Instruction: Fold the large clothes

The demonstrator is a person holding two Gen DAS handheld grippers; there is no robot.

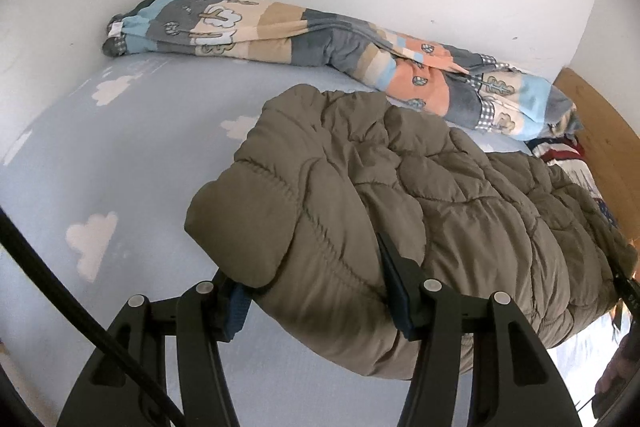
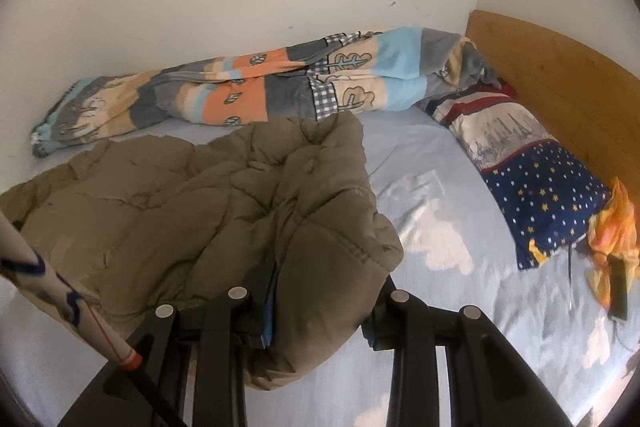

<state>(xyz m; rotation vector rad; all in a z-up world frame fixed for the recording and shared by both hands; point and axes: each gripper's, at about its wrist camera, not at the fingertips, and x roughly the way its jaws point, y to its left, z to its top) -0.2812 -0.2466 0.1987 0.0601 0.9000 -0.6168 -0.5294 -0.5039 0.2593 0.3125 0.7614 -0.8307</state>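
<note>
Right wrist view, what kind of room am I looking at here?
Most likely a bedroom. The olive puffer jacket lies on a bed with a cloud-print sheet, a star-patterned pillow sits against a wooden headboard, and a rolled patchwork quilt lies along the wall.

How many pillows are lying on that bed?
1. The star-patterned pillow lies against the wooden headboard, right of the olive jacket. More could be hidden under the rolled blanket.
</note>
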